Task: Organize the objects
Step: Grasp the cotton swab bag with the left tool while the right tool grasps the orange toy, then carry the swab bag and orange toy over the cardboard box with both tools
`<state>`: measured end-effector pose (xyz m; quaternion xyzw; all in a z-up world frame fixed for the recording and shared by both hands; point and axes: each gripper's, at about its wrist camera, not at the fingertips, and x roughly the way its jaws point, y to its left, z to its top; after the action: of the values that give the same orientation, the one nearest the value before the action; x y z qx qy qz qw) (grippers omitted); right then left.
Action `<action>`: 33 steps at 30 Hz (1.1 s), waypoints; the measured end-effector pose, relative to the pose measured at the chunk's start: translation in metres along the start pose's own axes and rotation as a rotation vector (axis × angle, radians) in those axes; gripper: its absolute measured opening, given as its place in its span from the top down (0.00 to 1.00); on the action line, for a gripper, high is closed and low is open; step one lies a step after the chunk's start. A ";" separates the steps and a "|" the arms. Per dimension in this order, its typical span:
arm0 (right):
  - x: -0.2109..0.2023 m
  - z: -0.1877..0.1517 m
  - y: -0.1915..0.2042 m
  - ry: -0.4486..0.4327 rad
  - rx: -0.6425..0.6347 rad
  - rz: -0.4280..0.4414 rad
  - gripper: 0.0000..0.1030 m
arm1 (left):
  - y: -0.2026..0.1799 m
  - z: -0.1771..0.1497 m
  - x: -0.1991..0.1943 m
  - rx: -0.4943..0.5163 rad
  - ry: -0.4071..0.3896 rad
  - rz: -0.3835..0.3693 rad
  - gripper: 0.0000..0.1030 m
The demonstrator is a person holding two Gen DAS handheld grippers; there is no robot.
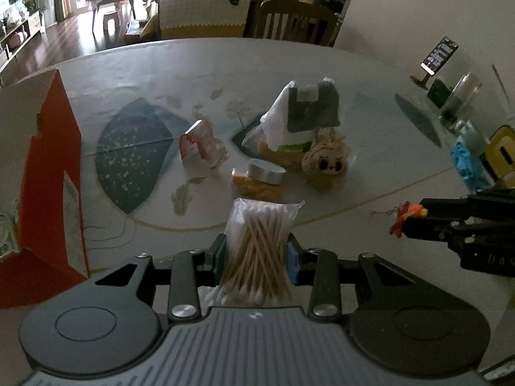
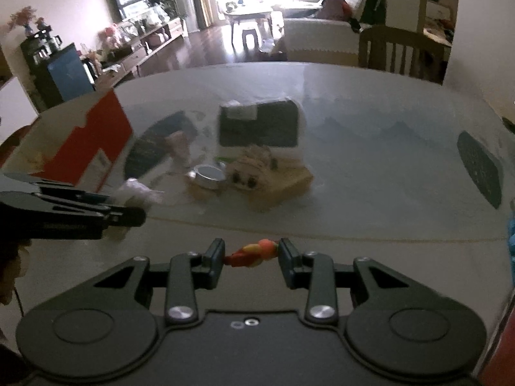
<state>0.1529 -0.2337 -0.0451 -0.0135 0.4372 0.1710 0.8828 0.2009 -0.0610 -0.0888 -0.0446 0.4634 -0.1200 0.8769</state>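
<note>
Left wrist view: a clear bag of cotton swabs point(image 1: 257, 247) is clamped between the left gripper point(image 1: 257, 251) fingers, held above the table point(image 1: 322, 64). A red box point(image 1: 48, 177) stands at the left edge, open side up. Mid-table, a small red-and-white packet point(image 1: 199, 143) is seen, then a round silver tin point(image 1: 266, 170) lying on an orange packet point(image 1: 254, 189), and just right of these a plush toy point(image 1: 325, 160) under a grey-and-white pouch point(image 1: 309, 112). The right gripper point(image 1: 408, 222) enters from the right, closed on a small orange charm point(image 1: 406, 217) with a chain trailing off it. A phone point(image 1: 439, 55) on a stand, a jar point(image 1: 462, 96) and a blue item point(image 1: 465, 160) are grouped at the far right. Right wrist view, blurred: the charm point(image 2: 252, 252) is pinched between the right gripper point(image 2: 252, 254) fingers above the table point(image 2: 370, 128). The left gripper point(image 2: 128, 215) is seen at left with the swab bag point(image 2: 136, 193) in its grip. The red box point(image 2: 96, 141) sits behind it; tin point(image 2: 210, 176), plush toy point(image 2: 251, 169) and pouch point(image 2: 260, 125) are clustered at centre.
</note>
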 end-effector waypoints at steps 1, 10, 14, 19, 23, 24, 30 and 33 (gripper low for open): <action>-0.004 0.001 0.004 -0.006 -0.005 0.003 0.66 | -0.001 0.000 -0.003 0.001 -0.004 -0.003 0.66; -0.022 0.015 0.036 -0.036 -0.065 0.009 0.66 | -0.002 0.006 -0.035 0.017 -0.041 -0.017 0.66; -0.028 0.030 0.050 -0.062 -0.069 0.033 0.66 | 0.004 0.011 -0.049 0.015 -0.060 -0.022 0.66; -0.035 0.049 0.077 -0.094 -0.107 0.045 0.66 | 0.018 0.019 -0.065 0.008 -0.075 -0.002 0.66; -0.039 0.063 0.100 -0.120 -0.143 0.059 0.66 | 0.033 0.023 -0.078 -0.001 -0.078 0.015 0.66; -0.038 0.066 0.105 -0.127 -0.153 0.061 0.66 | 0.038 0.024 -0.082 -0.005 -0.083 0.016 0.66; -0.033 0.085 0.140 -0.147 -0.197 0.081 0.66 | 0.067 0.025 -0.100 -0.023 -0.108 0.029 0.65; -0.029 0.092 0.160 -0.153 -0.218 0.093 0.66 | 0.081 0.024 -0.107 -0.029 -0.112 0.036 0.65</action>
<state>0.1572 -0.0752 0.0540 -0.0760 0.3478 0.2586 0.8980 0.1767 0.0440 -0.0043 -0.0555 0.4160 -0.0949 0.9027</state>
